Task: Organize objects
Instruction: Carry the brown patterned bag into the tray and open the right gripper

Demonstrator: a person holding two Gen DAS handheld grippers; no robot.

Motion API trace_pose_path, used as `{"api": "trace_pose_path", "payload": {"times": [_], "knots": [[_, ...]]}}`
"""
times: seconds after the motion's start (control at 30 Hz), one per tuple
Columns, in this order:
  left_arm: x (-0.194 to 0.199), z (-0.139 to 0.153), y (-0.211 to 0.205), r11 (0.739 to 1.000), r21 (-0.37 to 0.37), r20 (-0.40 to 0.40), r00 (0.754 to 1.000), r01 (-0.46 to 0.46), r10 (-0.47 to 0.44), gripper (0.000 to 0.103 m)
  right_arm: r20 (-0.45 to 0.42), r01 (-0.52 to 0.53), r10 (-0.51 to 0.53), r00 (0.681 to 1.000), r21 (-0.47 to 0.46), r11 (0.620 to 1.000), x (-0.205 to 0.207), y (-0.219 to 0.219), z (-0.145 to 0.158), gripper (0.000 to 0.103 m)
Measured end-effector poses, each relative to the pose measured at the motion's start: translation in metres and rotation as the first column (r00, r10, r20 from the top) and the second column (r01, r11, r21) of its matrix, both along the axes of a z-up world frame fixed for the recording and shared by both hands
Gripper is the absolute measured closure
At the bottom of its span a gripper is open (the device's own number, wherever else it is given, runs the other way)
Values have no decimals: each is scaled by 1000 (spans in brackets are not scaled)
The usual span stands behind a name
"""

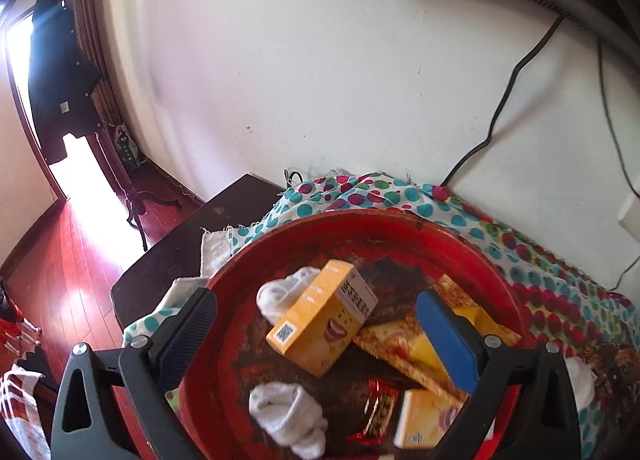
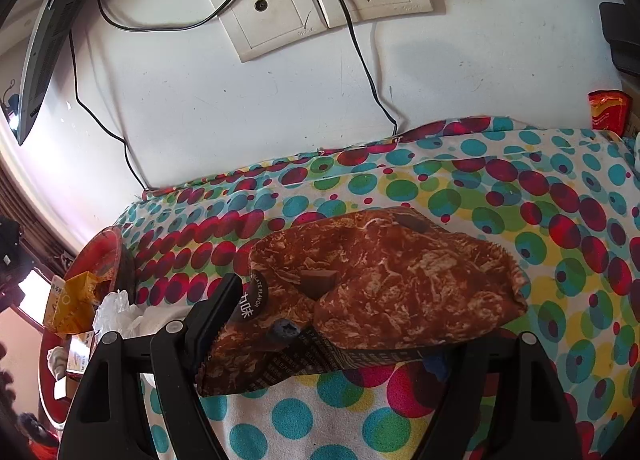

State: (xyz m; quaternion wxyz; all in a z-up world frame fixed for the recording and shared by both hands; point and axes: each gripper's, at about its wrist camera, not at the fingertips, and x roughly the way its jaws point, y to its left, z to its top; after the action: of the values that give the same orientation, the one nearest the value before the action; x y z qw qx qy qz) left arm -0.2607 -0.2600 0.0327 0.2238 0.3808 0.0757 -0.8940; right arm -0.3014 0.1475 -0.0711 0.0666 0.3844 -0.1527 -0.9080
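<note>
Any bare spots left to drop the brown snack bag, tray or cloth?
Red tray is crowded: yellow box, socks, candy. Free: polka-dot cloth between brown snack bag and wall, plus cloth toward the red packet.

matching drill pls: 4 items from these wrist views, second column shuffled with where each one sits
Items:
1. yellow box
2. brown snack bag
3. red candy wrapper
4. orange-red packet

Places:
A. on the polka-dot cloth, between the right gripper fingers
B. far right, by the wall
C. in the red basin, tilted against a white sock
D. on the basin floor, between a sock and a second yellow box

Pairs: 1-C, 2-A, 3-D, 4-B
</note>
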Motion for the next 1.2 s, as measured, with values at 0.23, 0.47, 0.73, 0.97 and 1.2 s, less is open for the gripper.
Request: {"api": "trace_pose_path", "payload": {"times": [0.23,0.47,0.73,0.97,1.2], "knots": [[73,-3,9,998,52,-54,998,-19,22,1,-65,-27,33,997,80,996,10,-19,20,27],[111,-26,10,993,118,-22,1000,1,2,1,-184,-160,185,965,139,977,40,-90,82,27],[166,-32,-11,992,126,-42,998,-32,38,1,-163,-402,440,883,222,888,85,-238,82,27],[209,-33,-22,998,59,-25,1000,-16,17,1,-106,-496,526,844,221,840,91,-302,57,27],[217,-40,-31,999,45,16,1000,-4,4,1,-62,-506,535,843,251,825,86,-332,31,27]]}}
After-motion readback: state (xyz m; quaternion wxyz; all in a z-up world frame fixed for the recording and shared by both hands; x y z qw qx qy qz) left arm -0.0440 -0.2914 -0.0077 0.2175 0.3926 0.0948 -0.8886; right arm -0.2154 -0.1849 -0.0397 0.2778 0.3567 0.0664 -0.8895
